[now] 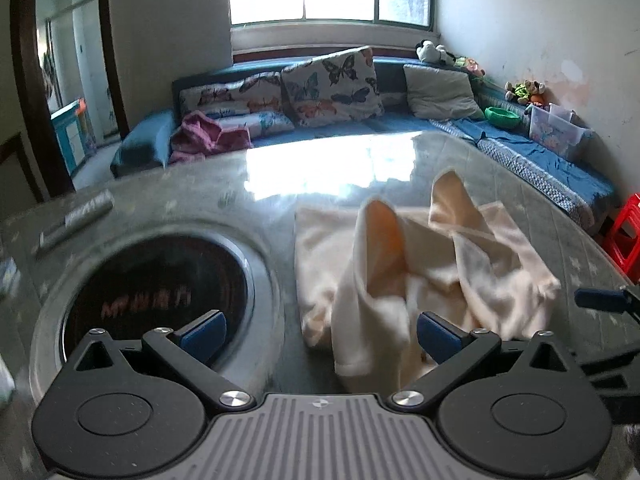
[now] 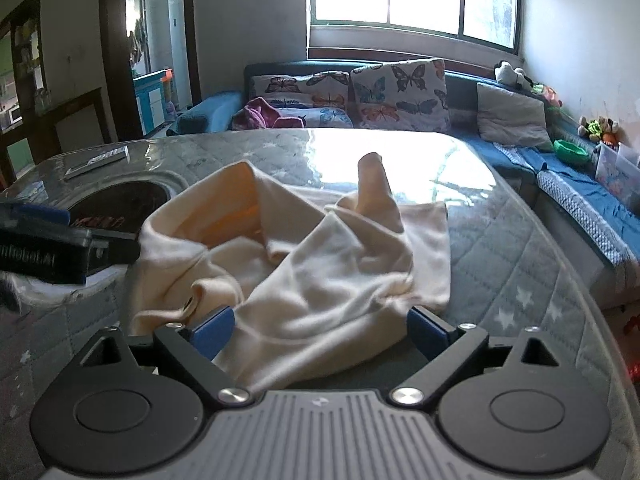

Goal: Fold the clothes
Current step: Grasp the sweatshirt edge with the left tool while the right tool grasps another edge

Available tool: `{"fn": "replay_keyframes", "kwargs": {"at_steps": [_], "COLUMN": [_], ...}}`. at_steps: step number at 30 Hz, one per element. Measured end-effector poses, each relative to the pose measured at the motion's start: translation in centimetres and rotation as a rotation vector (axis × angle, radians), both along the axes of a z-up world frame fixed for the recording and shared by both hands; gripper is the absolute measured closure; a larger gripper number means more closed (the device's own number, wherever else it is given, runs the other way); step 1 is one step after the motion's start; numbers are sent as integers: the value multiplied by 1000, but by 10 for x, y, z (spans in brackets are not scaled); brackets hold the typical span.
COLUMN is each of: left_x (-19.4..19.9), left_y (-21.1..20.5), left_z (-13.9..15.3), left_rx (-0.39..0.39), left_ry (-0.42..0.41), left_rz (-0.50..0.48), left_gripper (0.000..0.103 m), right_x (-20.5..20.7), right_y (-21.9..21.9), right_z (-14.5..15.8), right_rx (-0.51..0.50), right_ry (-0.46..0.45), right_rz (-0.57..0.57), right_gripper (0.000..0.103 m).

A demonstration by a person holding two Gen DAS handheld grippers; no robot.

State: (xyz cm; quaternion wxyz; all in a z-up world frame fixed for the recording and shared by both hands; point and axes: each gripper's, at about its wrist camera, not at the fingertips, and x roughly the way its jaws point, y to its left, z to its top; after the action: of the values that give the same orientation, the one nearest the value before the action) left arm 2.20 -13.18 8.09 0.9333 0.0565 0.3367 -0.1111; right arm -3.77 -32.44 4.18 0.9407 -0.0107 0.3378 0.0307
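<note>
— Across the frame's middle, what fills the scene?

— A grey quilted table (image 2: 520, 248) with pale stars under a glossy cover, window glare along its far edge. A blue sofa (image 1: 400, 122) with butterfly cushions (image 1: 332, 84) runs behind it, upper centre.

— And the task's garment?

— A cream garment (image 2: 320, 264) lies crumpled at centre of the table, two parts sticking upward, its near edge spilling between the right gripper (image 2: 320, 334) fingers. That gripper is spread wide, clamping nothing.

— The other one?

— The left gripper (image 1: 322, 334) is likewise released, blue pads apart, the cloth's hem hanging between them at lower centre of the left wrist view.

— Any writing?

— Reddish characters, blurred beyond reading, sit in the dark round inset (image 1: 160, 296) at lower left. In the right wrist view the left gripper's black body, at the left edge, carries mirrored white lettering, only partly legible. A silver remote (image 2: 100, 162) lies at upper left.
</note>
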Motion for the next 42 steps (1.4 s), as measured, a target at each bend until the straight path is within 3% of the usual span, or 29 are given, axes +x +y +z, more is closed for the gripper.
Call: {"fn": "replay_keyframes", "kwargs": {"at_steps": [8,12,14,18,20,21,22,25,31,35,39,42], "left_x": [56,79,89,110,116,117,119,117,106,100,104,108], "left_y": [-28,-40,-46,-57,-58,-56,-55,-46,-28,-30,-39,-43], "left_z": [8,-1,-7,-18,-21,-23,-24,-24,-13,-6,-10,-17], "left_rx": [25,18,17,14,-7,-23,-39,-68,-110,-100,-63,-56], "left_ry": [-13,16,31,62,77,84,91,83,52,28,27,49], "left_rz": [-54,-80,-92,-115,-128,-135,-142,-145,-133,-171,-170,-175], "left_gripper": [4,5,11,31,58,80,91,100,100,96,55,49], "right_x": [35,55,67,91,102,108,114,135,170,178,176,172], "right_y": [-12,-21,-28,-39,-42,-43,-44,-45,-43,-40,-43,-48], "right_z": [3,3,4,4,3,2,1,-6,-24,-32,-30,-24], "right_rx": [-1,-6,-6,-4,-2,-1,-1,-4,30,41,63,53], "right_ry": [-5,-5,-5,-6,-6,-4,-1,6,55,74,63,44], "right_rz": [-8,-20,-34,-47,-44,-42,-41,-26,1,25,30,19], "right_gripper": [16,20,23,27,31,32,32,37,48,69,88,93]}}
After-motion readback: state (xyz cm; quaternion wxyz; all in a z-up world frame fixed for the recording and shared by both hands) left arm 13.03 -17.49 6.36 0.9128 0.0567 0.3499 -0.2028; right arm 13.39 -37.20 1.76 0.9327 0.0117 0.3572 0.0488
